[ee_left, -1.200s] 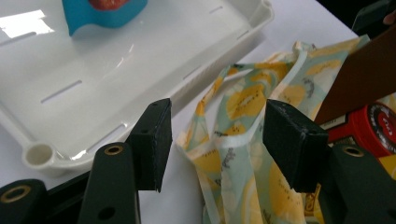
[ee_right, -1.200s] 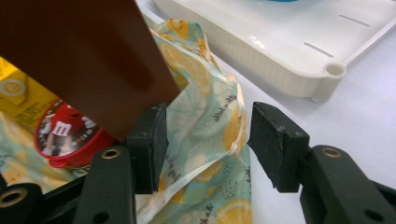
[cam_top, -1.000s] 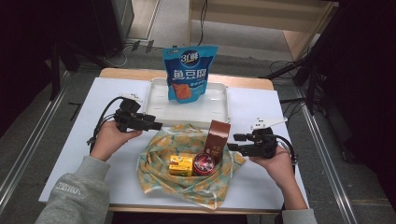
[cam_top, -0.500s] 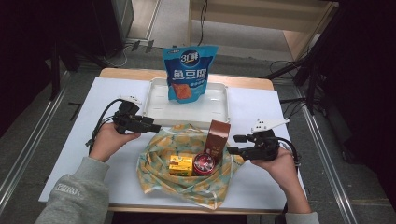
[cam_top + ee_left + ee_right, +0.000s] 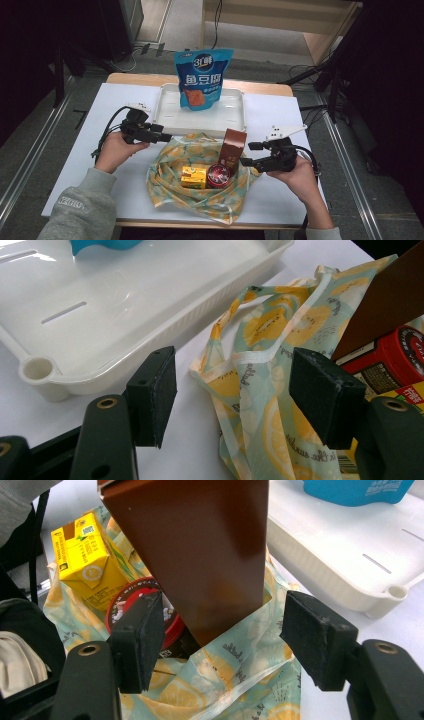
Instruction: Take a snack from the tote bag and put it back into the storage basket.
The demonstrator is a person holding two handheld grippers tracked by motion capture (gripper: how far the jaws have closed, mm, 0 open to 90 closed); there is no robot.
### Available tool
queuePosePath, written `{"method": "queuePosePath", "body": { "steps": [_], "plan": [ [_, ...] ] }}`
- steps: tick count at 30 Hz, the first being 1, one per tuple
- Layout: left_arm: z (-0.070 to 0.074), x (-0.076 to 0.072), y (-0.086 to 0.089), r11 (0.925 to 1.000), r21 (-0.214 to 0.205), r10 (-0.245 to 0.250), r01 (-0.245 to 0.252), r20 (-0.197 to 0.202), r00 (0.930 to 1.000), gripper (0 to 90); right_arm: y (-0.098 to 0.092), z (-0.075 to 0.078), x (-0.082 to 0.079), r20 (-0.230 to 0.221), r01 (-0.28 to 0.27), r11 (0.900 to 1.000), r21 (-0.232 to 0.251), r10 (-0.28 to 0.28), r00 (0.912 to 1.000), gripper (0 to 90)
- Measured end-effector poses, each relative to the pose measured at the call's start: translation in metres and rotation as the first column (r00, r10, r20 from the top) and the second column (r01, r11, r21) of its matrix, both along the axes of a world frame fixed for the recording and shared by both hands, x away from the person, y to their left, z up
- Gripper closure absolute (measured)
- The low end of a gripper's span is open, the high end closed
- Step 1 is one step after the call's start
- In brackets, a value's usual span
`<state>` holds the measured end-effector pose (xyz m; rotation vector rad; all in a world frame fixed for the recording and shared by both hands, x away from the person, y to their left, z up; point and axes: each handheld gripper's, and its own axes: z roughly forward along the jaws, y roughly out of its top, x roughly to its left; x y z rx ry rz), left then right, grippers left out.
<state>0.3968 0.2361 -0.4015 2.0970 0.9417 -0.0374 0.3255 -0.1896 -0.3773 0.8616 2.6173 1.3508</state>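
A lemon-print cloth bag (image 5: pixel 200 197) lies spread open on the white table. On it stand a brown box (image 5: pixel 234 145), a yellow carton (image 5: pixel 194 176) and a red can (image 5: pixel 218 175). My left gripper (image 5: pixel 162 135) is at the cloth's left rim. Its jaws have just been opening, and the rim (image 5: pixel 250 360) lies loose between the pads (image 5: pixel 152 395) of the left gripper (image 5: pixel 235 395). My right gripper (image 5: pixel 247 154) is at the right rim, its jaws also just opening. In its own view the right gripper (image 5: pixel 227 635) straddles the brown box (image 5: pixel 200 545) and cloth (image 5: pixel 225 685) without pressing.
A white tray (image 5: pixel 165 107) sits behind the cloth, with a blue snack bag (image 5: pixel 202 77) standing upright in it. The tray's rim (image 5: pixel 125 330) is close to the left gripper. A cable trails from each gripper. The table's front edge is near the person's sleeves.
Both hands keep their places. The right gripper's jaws look a little wider apart than before. The cloth and the things on it lie as they did.
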Motion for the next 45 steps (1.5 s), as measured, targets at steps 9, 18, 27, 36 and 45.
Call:
{"method": "queuePosePath", "body": {
  "steps": [9,18,27,36,45],
  "plan": [
    [0.008,-0.004,0.002,0.9995,-0.031,-0.003,0.004,0.009,1.0,36.8,0.008,0.005,0.001,0.021,-0.02,0.9998,-0.008,0.02,0.9996,30.2],
    [0.013,-0.004,0.008,0.999,-0.044,-0.004,0.005,0.012,0.9999,37.5,0.024,0.016,0.012,0.034,-0.055,0.9984,-0.008,0.055,0.9979,26.5],
    [0.016,-0.005,0.014,0.999,-0.044,0.011,-0.01,0.016,0.9998,37.9,0.043,0.02,0.022,0.035,-0.085,0.9961,-0.024,0.086,0.9957,26.2],
    [0.017,-0.005,0.016,0.999,-0.041,0.019,-0.018,0.021,0.9996,38.4,0.055,0.026,0.028,0.032,-0.116,0.9924,-0.041,0.117,0.9926,30.6],
    [0.017,-0.005,0.016,0.9984,-0.054,0.017,-0.015,0.02,0.9997,38.5,0.053,0.027,0.028,0.033,-0.09,0.9955,-0.029,0.091,0.9953,41.1]
  ]
}}
